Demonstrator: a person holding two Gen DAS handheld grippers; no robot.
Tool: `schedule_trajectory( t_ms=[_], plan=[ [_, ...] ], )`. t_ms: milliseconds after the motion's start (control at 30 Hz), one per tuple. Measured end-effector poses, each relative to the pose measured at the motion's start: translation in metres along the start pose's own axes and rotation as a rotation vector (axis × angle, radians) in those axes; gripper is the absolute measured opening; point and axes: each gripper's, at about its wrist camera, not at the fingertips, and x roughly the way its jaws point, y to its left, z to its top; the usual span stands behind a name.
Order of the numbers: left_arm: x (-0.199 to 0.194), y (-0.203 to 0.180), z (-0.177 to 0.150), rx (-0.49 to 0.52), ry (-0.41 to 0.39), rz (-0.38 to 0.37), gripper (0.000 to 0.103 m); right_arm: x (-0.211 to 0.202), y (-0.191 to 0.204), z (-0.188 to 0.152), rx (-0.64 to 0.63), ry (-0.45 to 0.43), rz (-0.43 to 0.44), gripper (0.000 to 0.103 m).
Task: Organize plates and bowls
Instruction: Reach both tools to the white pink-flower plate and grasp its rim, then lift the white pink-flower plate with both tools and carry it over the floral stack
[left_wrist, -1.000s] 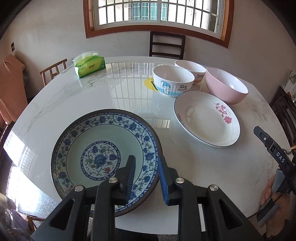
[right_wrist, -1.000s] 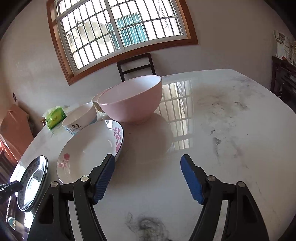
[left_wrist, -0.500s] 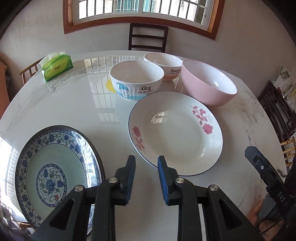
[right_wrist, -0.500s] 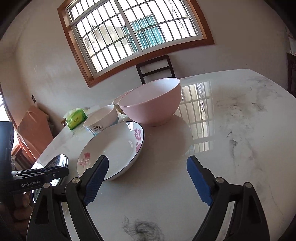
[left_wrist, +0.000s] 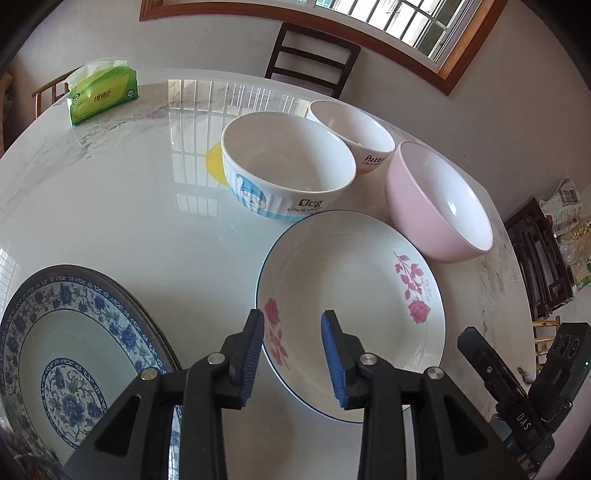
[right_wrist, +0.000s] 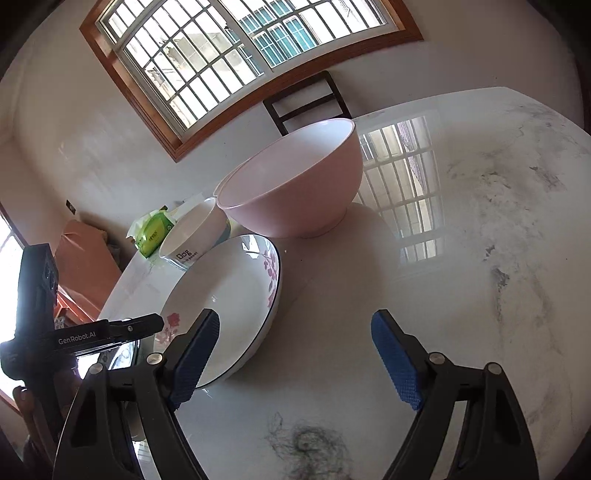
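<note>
Both tongs are empty: left gripper (left_wrist: 292, 350) opening above the white rose-printed plate (left_wrist: 354, 295) (near the table's front edge), right gripper (right_wrist: 295, 360) closing slightly over bare marble table (right_wrist: 461, 240)

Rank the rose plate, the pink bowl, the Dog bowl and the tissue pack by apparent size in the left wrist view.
1. rose plate, nearest the camera, which inflates it
2. Dog bowl and pink bowl: too alike to rank
3. tissue pack, farthest away, so its smallness is partly distance
</note>
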Motion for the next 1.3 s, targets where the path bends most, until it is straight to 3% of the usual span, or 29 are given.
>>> schedule_trajectory(
  t_ms=[233, 500, 667, 800, 900, 967, 1300],
  plan=[
    [0.008, 0.002, 0.011, 0.003, 0.012, 0.014, 0.035, 0.028, 0.007, 0.012, -0.026, 0.061, -0.028, 0.078],
    [0.029, 0.009, 0.015, -0.037, 0.101, -0.027, 0.036, 0.044, 0.012, 0.017, -0.048, 0.114, -0.045, 0.072],
    [0.037, 0.005, 0.012, -0.016, 0.133, -0.013, 0.036, 0.047, 0.016, 0.018, -0.076, 0.127, -0.051, 0.067],
    [0.038, -0.005, 0.007, 0.034, 0.117, 0.05, 0.035, 0.052, 0.022, 0.018, -0.107, 0.136, -0.062, 0.065],
    [0.037, -0.013, 0.003, 0.055, 0.084, 0.122, 0.029, 0.056, 0.027, 0.018, -0.139, 0.144, -0.077, 0.051],
    [0.035, -0.015, 0.001, 0.047, 0.074, 0.148, 0.026, 0.062, 0.033, 0.016, -0.183, 0.168, -0.096, 0.017],
    [0.017, -0.018, -0.035, 0.005, 0.087, 0.142, 0.025, 0.049, 0.039, 0.001, -0.242, 0.16, -0.104, 0.016]
  ],
)
